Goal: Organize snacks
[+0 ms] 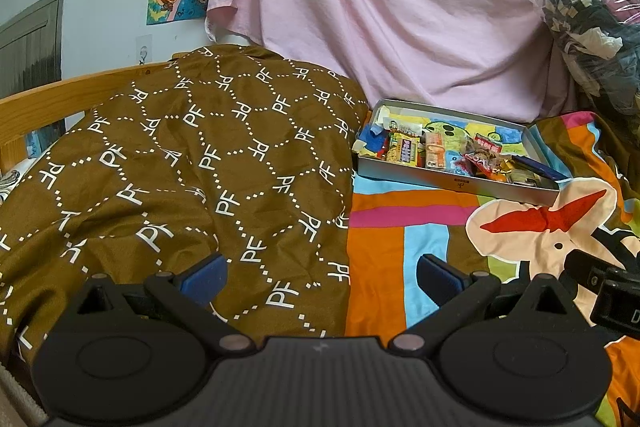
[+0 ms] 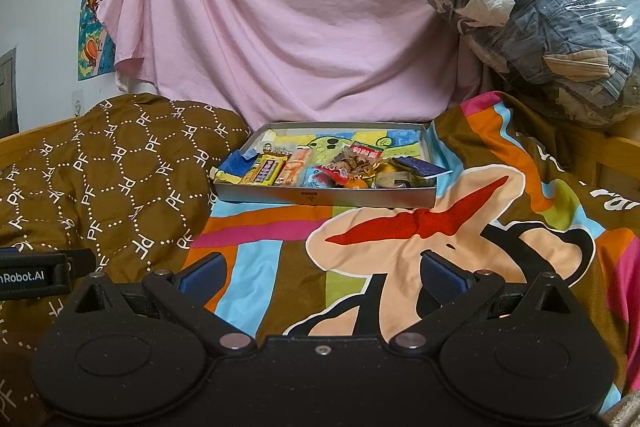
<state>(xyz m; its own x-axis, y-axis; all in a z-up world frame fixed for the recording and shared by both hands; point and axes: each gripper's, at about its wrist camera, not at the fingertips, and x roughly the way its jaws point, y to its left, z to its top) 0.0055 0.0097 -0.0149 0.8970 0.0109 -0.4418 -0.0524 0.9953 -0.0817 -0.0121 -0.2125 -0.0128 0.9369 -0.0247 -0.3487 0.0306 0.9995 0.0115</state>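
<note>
the left gripper [image 1: 322, 277] and right gripper [image 2: 322, 277] both hang with fingers spread wide, holding nothing, above the bed cover [image 2: 280, 259]. the snacks [image 2: 340, 169] lie heaped in a shallow tray [image 2: 320, 197] well ahead, beside a brown quilt [image 1: 180, 155].

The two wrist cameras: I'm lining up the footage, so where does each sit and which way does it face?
Left wrist: on the left gripper, low over the bed, facing the brown quilt and wall, snack tray right of centre; its open fingers show, plus part of the right gripper.
Right wrist: on the right gripper, facing the tray more squarely; its open fingers show, plus part of the left gripper.
Shared: tray, quilt, pink sheet, bagged clothes.
</note>
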